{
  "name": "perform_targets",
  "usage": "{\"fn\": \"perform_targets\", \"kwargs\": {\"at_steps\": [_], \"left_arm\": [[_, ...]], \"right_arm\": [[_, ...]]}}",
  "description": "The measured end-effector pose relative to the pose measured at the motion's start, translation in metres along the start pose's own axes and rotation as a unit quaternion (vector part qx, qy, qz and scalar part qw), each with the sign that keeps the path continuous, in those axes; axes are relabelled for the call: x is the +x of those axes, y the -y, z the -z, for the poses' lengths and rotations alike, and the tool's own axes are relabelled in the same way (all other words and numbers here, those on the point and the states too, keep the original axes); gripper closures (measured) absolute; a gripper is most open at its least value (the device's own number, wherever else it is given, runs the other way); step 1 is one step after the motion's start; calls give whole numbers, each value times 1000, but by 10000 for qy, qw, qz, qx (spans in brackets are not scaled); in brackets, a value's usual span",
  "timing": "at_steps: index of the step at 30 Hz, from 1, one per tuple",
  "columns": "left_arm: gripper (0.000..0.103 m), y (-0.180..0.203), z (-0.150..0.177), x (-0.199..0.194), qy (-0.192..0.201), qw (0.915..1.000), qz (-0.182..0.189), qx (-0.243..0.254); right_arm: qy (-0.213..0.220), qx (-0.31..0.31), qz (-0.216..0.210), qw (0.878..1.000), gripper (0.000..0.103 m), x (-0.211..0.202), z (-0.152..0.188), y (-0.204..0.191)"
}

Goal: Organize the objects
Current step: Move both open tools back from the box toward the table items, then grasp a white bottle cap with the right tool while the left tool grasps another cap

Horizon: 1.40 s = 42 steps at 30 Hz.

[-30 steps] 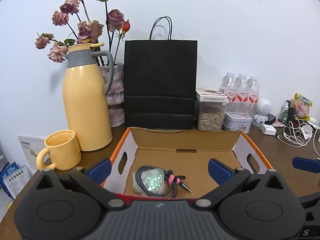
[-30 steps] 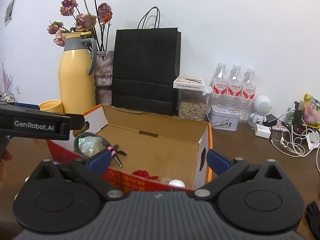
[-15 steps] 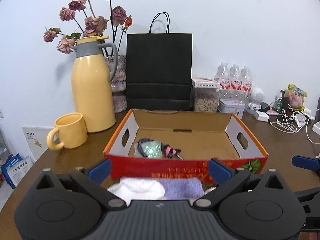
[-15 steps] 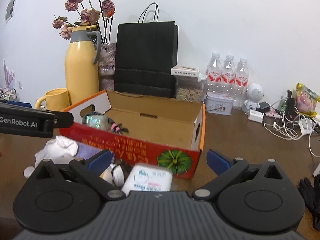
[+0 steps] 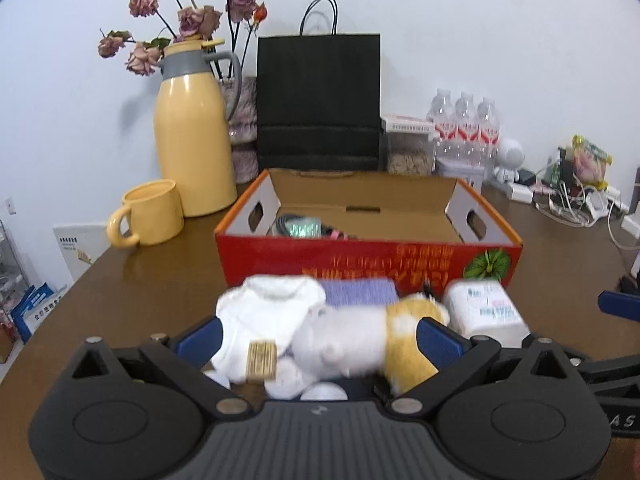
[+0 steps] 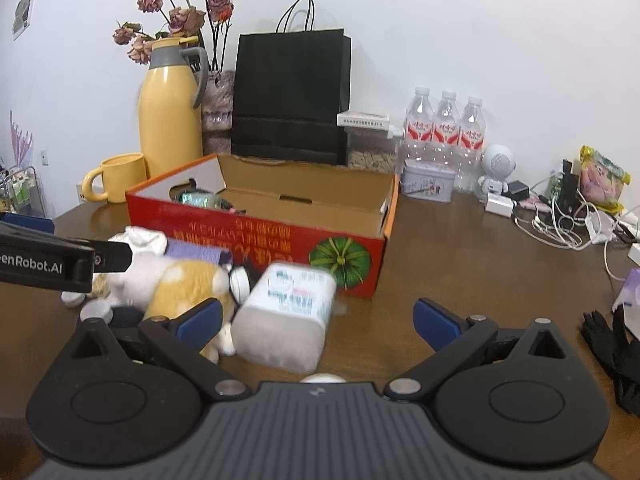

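From the left wrist camera, the left gripper was spread wide open and hung low over the pile of loose stuff in front of the box. A plush lay right between the jaws, white with a tan patch, but the pads weren't pressing on it as far as I could see. A white cloth sat against its left side with a purple bit behind, and a tissue pack was just to the right. That plush looked light and squashy, so I'd pinch it across the thick middle of the body, since an ear or tag would just let it flop. Inside the box only a coiled cable showed, near the left wall.

From the right wrist camera, the right gripper was wide open too, holding nothing. The tissue pack lay tilted on the tabletop toward the left jaw, touching the plush. I'd guess it was soft, light and a bit slick in its plastic wrap, so it's best squeezed across the short sides without crushing it. The box stood just behind, open-topped with plenty of room.
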<state>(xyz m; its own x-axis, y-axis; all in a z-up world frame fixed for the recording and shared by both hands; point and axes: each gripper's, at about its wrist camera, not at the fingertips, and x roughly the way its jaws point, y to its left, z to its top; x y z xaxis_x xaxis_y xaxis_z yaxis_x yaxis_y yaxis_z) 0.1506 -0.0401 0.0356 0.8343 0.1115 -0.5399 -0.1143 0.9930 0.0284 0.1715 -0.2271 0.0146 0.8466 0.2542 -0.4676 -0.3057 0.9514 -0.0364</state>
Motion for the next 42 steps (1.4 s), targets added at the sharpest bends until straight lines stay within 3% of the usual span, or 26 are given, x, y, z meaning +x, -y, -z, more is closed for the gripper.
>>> {"fn": "perform_targets", "kwargs": {"at_steps": [9, 21, 24, 26, 27, 30, 34, 35, 39, 41, 42], "left_arm": [[0, -1, 30, -5, -122, 9999, -46, 50], [0, -6, 47, 1, -178, 9998, -7, 55], [0, -8, 46, 4, -161, 9999, -9, 31], [1, -10, 46, 5, -146, 9999, 2, -1], [2, -10, 45, 6, -140, 9999, 13, -22], [9, -11, 45, 8, -119, 9999, 56, -67], [30, -11, 47, 8, -57, 9998, 174, -66], [39, -10, 47, 9, -49, 9998, 204, -51], [53, -10, 49, 10, 27, 9994, 330, -37], [72, -9, 50, 10, 65, 9992, 384, -1], [75, -9, 50, 10, 93, 9992, 399, 9]], "right_arm": [[-245, -9, -17, 9997, 0, -8, 28, 11], [-775, 227, -55, 9967, 0, 22, 43, 25], [-828, 307, -172, 9959, 19, 27, 42, 27], [-818, 324, -232, 9959, 50, 27, 42, 27], [-788, 334, -239, 9960, 59, 27, 42, 27], [-745, 383, -297, 9960, 62, 25, 42, 28], [-751, 395, -289, 9960, 62, 24, 42, 29], [-756, 396, -285, 9959, 62, 24, 42, 28], [-758, 383, -277, 9960, 62, 25, 42, 28], [-758, 384, -278, 9960, 62, 25, 42, 28], [-758, 382, -277, 9960, 62, 25, 42, 28]]}}
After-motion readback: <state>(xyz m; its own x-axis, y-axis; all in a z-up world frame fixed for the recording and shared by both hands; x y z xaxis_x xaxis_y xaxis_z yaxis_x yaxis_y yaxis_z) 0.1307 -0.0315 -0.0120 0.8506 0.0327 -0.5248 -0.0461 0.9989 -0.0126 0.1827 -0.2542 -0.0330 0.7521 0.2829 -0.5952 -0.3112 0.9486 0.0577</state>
